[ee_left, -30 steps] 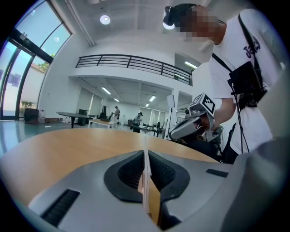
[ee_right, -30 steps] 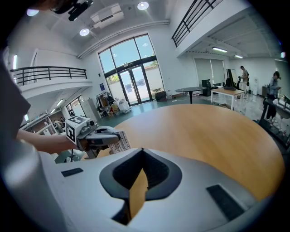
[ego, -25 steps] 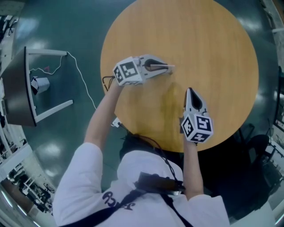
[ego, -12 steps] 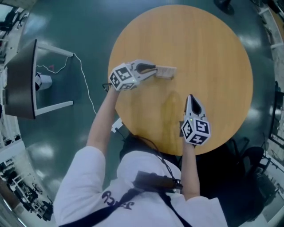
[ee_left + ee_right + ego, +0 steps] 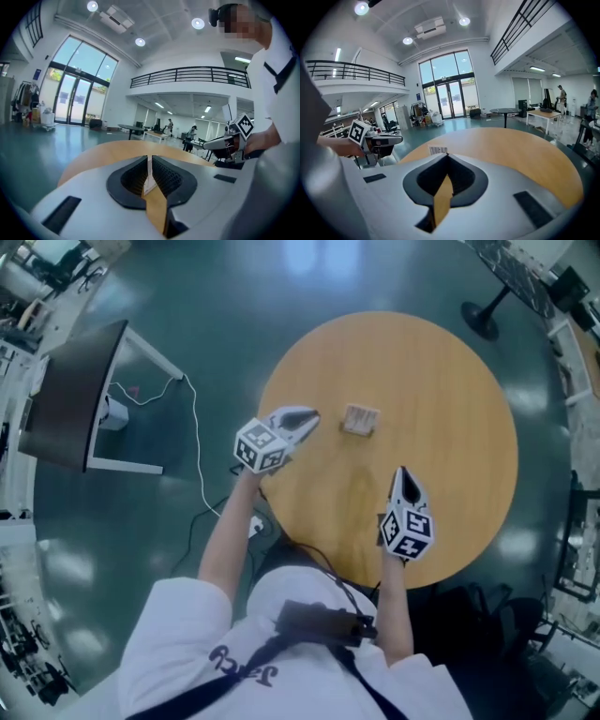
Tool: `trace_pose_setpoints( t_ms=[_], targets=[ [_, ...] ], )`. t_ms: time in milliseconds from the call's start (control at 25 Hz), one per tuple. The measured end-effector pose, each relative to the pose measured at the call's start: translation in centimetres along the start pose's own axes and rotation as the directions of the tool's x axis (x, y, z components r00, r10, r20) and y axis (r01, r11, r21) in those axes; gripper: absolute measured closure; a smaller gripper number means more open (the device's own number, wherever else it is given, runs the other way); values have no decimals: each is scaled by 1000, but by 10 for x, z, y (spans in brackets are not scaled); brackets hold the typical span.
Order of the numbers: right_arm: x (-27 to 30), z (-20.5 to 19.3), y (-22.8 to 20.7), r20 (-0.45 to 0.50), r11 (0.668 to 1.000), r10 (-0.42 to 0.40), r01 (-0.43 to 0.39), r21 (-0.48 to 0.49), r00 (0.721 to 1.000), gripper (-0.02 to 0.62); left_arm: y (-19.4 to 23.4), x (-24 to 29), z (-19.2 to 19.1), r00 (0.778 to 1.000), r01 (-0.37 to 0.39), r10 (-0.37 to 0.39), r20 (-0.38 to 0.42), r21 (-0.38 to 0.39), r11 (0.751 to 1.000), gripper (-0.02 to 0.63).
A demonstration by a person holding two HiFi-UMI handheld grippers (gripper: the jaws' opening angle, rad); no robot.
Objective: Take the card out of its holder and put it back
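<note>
Card [image 5: 149, 180] is out of its holder [image 5: 360, 418] and pinched edge-on in the left claw [image 5: 307, 416].

The round wooden surface [image 5: 450, 381] is the largest thing in sight, and the holder stands on it alone, well in from the rim. The dark green floor [image 5: 281, 296] spreads all around it.

The person's left arm [image 5: 225, 540] reaches in from the near side of the holder to the left claw. That claw hangs to the left of the holder, near it but clearly apart, with its tips turned toward it. Its jaws are almost together, the pads pressing on the thin white card. The card shows only as a narrow upright strip with fine print on it.

The right claw [image 5: 404, 472] sits on the near side of the holder and a little to its right, also apart from it, pointing away from the person. Its jaws are closed together with nothing between them.

In the right gripper view, the holder's white face, which bears a barcode, shows beyond those closed tips.
</note>
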State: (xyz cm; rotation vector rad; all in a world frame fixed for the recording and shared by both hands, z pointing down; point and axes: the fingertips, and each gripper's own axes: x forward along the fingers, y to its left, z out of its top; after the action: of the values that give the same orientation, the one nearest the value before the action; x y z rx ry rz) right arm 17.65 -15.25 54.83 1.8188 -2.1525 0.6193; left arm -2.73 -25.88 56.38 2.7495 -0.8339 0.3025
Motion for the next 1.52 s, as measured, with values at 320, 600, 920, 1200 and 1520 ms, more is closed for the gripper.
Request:
trace_pose_setpoints(
  t_ms=[320, 600, 920, 1200, 1520],
  targets=[
    [-28, 37, 60, 102, 987, 136, -125, -104, 986, 577, -63, -43, 23, 984, -180, 180, 16, -3, 984, 575],
    [-62, 56, 78, 169, 976, 183, -157, -154, 969, 578, -116, -71, 59, 931, -350, 348, 108, 6, 937, 595],
    [-94, 73, 75, 238, 975, 186, -150, -162, 953, 578, -162, -76, 101, 901, -382, 362, 240, 40, 923, 595],
    [-114, 88, 73, 298, 976, 183, -135, -174, 937, 578, -178, -72, 105, 899, -392, 366, 240, 72, 917, 595],
    [-125, 93, 68, 330, 977, 176, -124, -174, 927, 578, -192, -66, 100, 902, -396, 364, 231, 112, 911, 595]
  ],
)
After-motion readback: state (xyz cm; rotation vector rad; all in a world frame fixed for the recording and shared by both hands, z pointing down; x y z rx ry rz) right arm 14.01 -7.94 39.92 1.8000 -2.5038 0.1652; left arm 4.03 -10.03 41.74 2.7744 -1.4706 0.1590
